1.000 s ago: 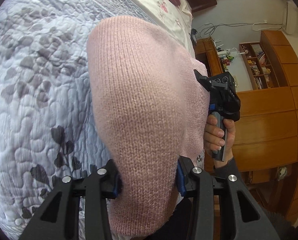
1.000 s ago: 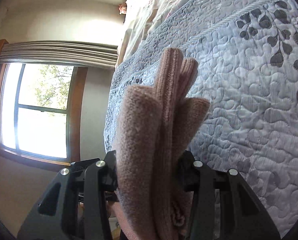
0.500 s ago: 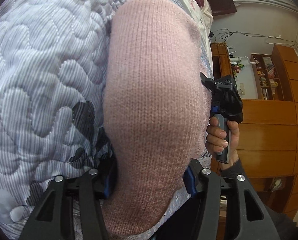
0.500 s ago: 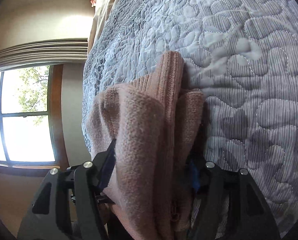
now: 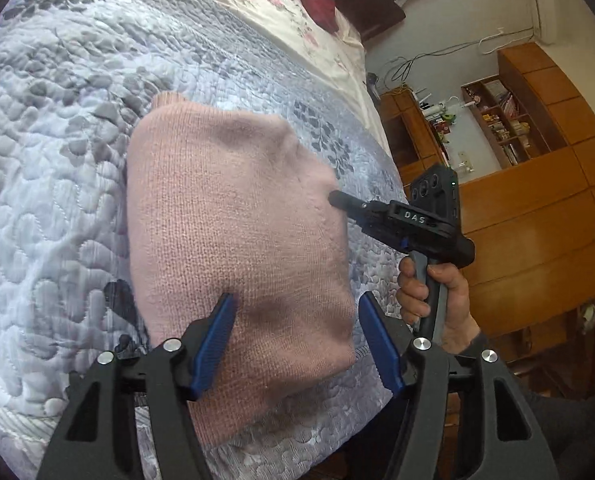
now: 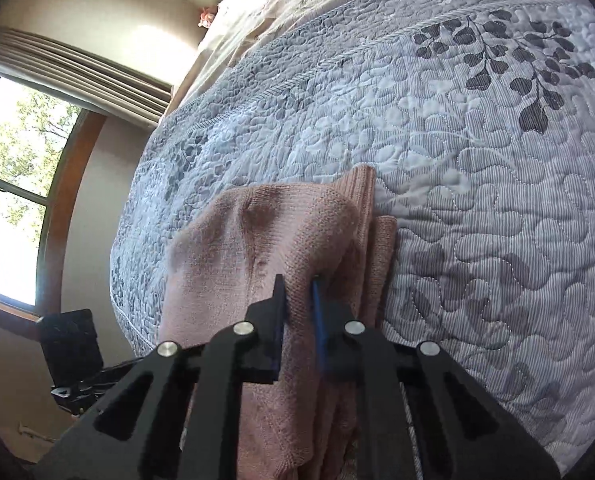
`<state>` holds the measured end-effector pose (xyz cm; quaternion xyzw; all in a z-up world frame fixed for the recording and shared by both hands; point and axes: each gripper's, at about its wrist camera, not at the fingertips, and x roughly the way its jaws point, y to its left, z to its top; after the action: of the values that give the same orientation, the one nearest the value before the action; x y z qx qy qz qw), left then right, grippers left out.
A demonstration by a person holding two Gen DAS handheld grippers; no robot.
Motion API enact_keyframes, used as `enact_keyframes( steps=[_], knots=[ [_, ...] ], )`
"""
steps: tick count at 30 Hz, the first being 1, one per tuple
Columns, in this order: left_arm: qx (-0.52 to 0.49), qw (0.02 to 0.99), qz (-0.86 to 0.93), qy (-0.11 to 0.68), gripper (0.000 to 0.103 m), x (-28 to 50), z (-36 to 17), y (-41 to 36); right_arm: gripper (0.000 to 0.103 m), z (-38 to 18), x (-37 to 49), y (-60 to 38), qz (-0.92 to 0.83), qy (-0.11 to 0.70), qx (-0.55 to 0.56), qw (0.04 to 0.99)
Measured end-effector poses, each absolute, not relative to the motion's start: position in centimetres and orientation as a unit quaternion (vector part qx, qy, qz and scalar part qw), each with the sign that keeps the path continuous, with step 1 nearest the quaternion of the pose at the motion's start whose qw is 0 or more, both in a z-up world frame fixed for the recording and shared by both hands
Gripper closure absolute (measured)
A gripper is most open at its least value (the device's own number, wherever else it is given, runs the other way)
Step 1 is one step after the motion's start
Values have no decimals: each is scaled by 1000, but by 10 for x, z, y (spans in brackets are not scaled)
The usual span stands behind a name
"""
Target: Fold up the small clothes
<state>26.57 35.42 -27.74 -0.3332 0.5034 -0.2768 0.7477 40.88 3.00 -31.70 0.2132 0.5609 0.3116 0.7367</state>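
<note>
The pink knit garment (image 5: 233,240) lies folded on the quilted bedspread (image 5: 49,160), filling the middle of the left wrist view and the lower centre of the right wrist view, its long axis running from the lower edge of the left view up toward the upper left. The left gripper (image 5: 293,340) is spread wide, blue pads (image 5: 213,340) standing either side of the garment's near end with daylight between pad and knit on the right side, so it holds nothing. Over on the right of that same frame, the right gripper (image 5: 335,199) comes in from the side, carried by a hand (image 5: 437,296) on its grip, its tip touching the garment's right edge. From its own camera the right gripper (image 6: 297,292) has its jaws drawn nearly together, nipping a ridge of pink knit (image 6: 265,264) between them, with ribbed layers stacked just to the right. So the bundle lies straight ahead of the left gripper and sideways on to the right one, and the right is the only one with a hold. Whatever comes next, a last tuck or a let-go, looks to hinge on that right-edge pinch; a sideways tug there could drag the stacked layers apart.
</note>
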Motion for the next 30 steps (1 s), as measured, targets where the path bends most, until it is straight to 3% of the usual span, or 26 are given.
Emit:
enact_keyframes(
  steps=[5,11,15,16,17,19,21,25,28,29,30],
  knots=[
    [-338,728,-288,522,43,272,-295,346,93,-352,424,28,274,592,192,733],
    [-340,739,-315,488,42,298,-245,364,87,-306,419,20,299,535,197,766],
    [-343,731,-283,518,43,357,-271,372,87,-313,426,48,325,564,163,741],
    [-338,727,-267,535,47,369,-285,373,90,-325,429,56,321,580,143,735],
    [-334,722,-261,547,58,376,-300,372,103,-336,432,59,306,590,120,738],
    [-335,718,-247,558,75,381,-316,374,103,-349,439,53,294,596,130,736],
    [-334,717,-241,563,76,379,-312,378,101,-337,434,51,306,588,141,735],
    [-315,734,-283,531,67,349,-269,377,95,-301,393,51,360,567,131,729],
    [-259,737,-309,543,66,326,-261,350,95,-313,373,53,363,581,119,718],
    [-226,742,-289,562,71,323,-271,342,102,-324,370,54,354,590,111,717],
    [-201,744,-267,578,79,322,-284,337,103,-334,370,53,348,594,113,716]
  ],
)
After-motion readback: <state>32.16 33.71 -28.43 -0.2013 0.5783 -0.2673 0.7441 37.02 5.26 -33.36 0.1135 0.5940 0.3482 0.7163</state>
